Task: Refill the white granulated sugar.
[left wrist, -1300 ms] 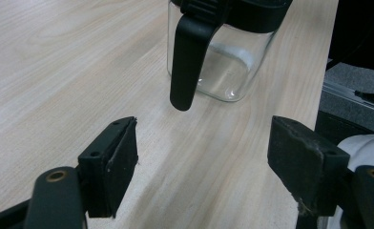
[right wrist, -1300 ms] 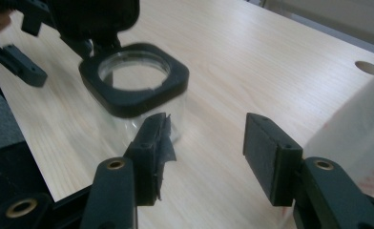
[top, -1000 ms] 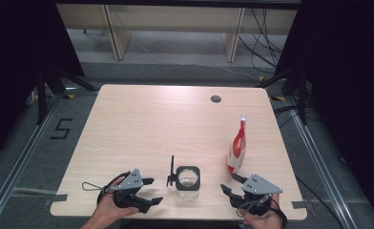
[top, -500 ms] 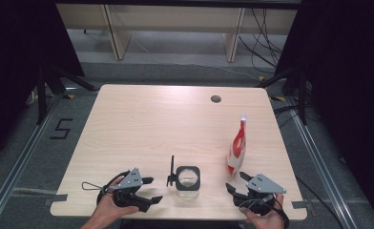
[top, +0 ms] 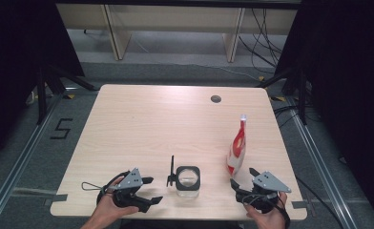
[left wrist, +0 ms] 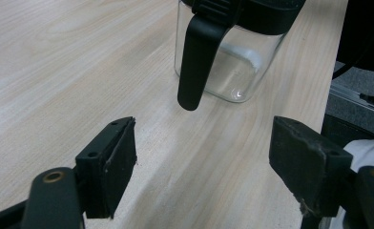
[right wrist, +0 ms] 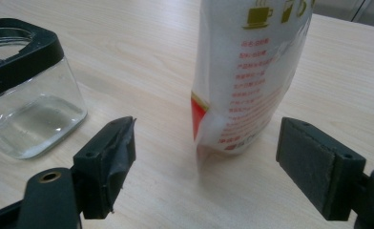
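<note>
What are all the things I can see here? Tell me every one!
Glass jar: one, clear with a black square rim and a black flip lever, near the front edge of the table, between the two grippers.
Pouch: one, white and red with printed writing, standing upright right of the jar, ahead of the right gripper.
Table: one, light wood, with a small dark round hole near its far edge.
Shelf legs: pale, on the floor behind the table.
Left gripper: one, black with a grey plate, open, pointed at the jar.
Right gripper: one, black with a grey plate; its jaws have just been opening, nothing pressed between them.
Hands: two, at the bottom edge.
</note>
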